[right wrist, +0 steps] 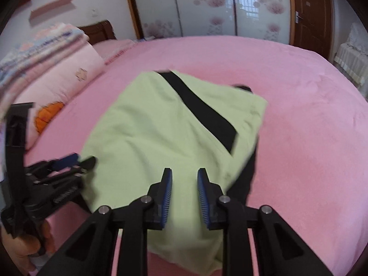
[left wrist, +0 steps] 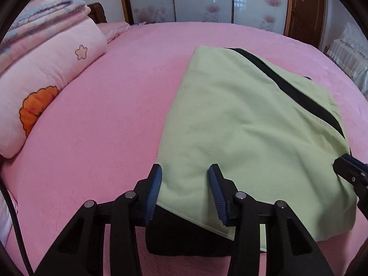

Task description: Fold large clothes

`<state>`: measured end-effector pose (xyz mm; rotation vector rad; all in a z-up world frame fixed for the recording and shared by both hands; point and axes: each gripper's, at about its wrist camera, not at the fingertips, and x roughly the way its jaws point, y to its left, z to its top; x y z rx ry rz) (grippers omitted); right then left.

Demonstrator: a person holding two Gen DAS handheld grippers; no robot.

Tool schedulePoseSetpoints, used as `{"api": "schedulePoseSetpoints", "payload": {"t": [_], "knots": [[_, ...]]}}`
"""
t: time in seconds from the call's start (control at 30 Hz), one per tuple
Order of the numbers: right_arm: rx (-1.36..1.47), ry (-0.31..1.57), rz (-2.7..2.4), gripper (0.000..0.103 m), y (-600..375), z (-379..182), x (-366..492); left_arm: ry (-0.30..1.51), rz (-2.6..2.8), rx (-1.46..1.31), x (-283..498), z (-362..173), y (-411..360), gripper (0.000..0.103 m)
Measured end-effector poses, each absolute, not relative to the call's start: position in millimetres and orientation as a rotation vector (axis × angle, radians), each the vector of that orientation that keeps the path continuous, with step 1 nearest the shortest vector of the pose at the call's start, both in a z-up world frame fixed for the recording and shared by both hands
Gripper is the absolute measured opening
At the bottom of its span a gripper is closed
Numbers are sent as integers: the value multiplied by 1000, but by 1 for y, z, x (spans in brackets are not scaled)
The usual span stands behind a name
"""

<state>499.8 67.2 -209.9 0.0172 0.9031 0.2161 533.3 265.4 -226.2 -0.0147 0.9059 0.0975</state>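
Green shirt [left wrist: 241,126] folded on pink bed [left wrist: 103,126]; left hand-held gripper [left wrist: 185,184] and right hand-held gripper [right wrist: 184,186] part-open, holding nothing; next, grab near edge, fold again.

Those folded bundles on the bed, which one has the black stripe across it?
The light green garment lying flat before both grippers has it. The pink quilt with an orange flower and the striped blanket stacked above show none.

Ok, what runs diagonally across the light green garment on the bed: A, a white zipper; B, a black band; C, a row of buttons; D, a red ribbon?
B: a black band crosses the light green garment diagonally in both wrist views.
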Motion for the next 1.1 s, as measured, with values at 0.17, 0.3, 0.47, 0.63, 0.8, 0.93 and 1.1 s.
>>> {"api": "schedulePoseSetpoints", "payload": {"t": [0.17, 0.3, 0.47, 0.63, 0.8, 0.93, 1.1], "knots": [[35, 944, 223, 0, 41, -232, 500, 900, 75, 5, 528, -225, 265, 47], [50, 943, 227, 3, 43, -221, 492, 921, 78, -8, 525, -219, 264, 47], [151, 952, 250, 11, 28, -194, 475, 937, 77, 17, 508, -201, 251, 62], [180, 926, 249, 32, 9, -151, 441, 922, 65, -46, 479, -161, 237, 78], [196, 862, 263, 34, -15, -97, 391, 904, 45, -117, 432, -98, 218, 82], [209, 828, 265, 49, -39, -49, 337, 889, 49, -106, 383, -46, 198, 82], [201, 785, 270, 59, -67, 5, 259, 858, 16, -131, 312, 18, 177, 93]]}}
